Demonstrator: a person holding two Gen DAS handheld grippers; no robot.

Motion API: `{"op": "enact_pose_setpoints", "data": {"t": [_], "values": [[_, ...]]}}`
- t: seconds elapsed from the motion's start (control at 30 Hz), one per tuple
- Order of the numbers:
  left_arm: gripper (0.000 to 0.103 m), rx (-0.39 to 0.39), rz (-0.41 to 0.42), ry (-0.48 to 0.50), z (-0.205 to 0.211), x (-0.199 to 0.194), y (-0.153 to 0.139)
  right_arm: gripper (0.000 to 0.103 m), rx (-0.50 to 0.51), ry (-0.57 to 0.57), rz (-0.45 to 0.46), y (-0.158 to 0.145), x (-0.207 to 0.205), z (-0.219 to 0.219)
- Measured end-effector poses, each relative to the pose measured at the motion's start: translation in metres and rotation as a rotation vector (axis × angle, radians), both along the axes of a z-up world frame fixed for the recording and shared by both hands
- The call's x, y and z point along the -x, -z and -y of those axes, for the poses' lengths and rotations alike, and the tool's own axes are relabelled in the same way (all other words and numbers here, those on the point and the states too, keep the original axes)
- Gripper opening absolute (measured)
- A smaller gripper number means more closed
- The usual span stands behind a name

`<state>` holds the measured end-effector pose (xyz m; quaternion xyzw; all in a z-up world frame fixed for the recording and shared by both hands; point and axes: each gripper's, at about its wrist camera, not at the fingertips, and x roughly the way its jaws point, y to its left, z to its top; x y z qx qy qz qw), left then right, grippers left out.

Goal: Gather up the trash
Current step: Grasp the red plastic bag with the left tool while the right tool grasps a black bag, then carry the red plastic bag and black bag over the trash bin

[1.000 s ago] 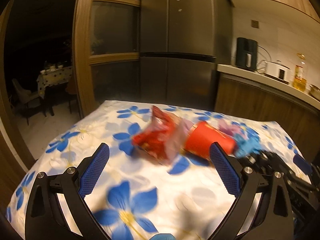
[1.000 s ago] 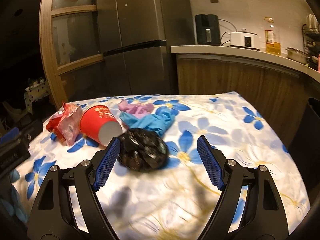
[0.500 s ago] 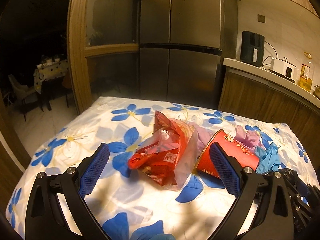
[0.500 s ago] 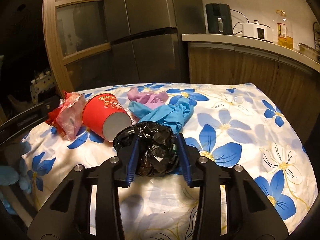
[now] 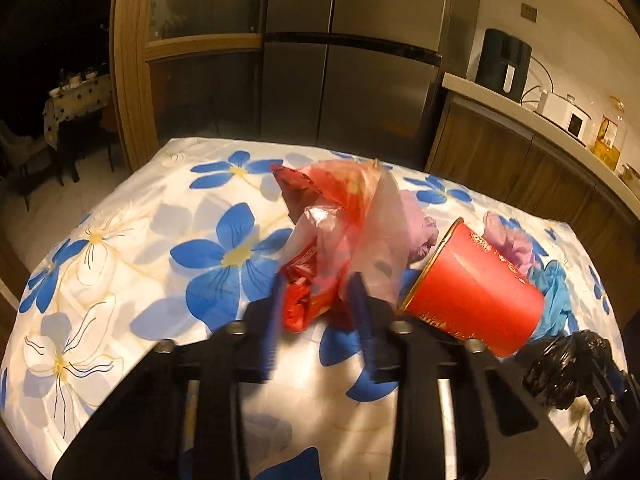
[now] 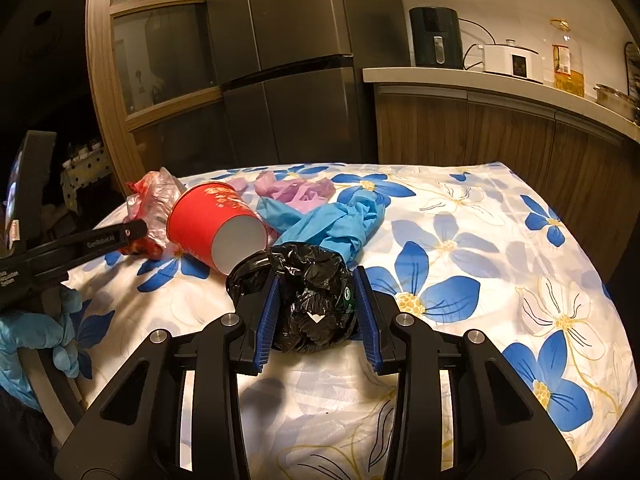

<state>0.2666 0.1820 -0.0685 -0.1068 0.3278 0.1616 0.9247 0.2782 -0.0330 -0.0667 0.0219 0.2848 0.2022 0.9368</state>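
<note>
Trash sits in a loose cluster on the surface (image 6: 500,264), which is covered by a white cloth printed with blue flowers, and none of it looks collected yet; no bin or open sack shows in either view, so I judge the task to be at its first pickups.

The right tongs (image 6: 316,316) are clenched on a crumpled black plastic bag (image 6: 312,300), blue pads pressing its sides while it rests on the cloth. The left tongs (image 5: 316,316) have just been closing and now pinch the near end of a crinkled red and clear plastic wrapper bag (image 5: 332,240); the picture is blurred there, but the pads appear to press on the red bunch. A hand in a blue glove (image 6: 36,340) holds that tool at the left edge of the right view.

Left to gather: a red paper cup with gold print (image 6: 216,228) lying on its side, its white bottom toward the right camera, just beside the black bag; a twisted blue rubber glove (image 6: 340,220) behind the black bag; and a crumpled lilac glove or film (image 6: 296,190) beyond that. All pieces look light, soft and easily crushed.
</note>
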Motion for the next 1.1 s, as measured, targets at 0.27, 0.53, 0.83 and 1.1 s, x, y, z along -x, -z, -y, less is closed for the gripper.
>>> {"op": "enact_pose_setpoints", "data": {"t": [0.27, 0.53, 0.83, 1.1], "values": [[0.003, 0.005, 0.039, -0.009, -0.002, 0.012, -0.003, 0.034, -0.009, 0.005, 0.003, 0.000, 0.006, 0.004], [0.002, 0.031, 0.130, -0.022, 0.000, 0.054, -0.015, 0.031, -0.030, 0.020, 0.018, -0.006, 0.019, 0.017], [0.002, 0.006, 0.156, -0.014, 0.028, 0.100, -0.024, 0.027, -0.053, 0.045, 0.041, -0.017, 0.041, 0.042], [0.002, -0.015, 0.145, 0.059, 0.065, 0.116, -0.026, 0.027, -0.078, 0.077, 0.083, -0.033, 0.068, 0.069]]}}
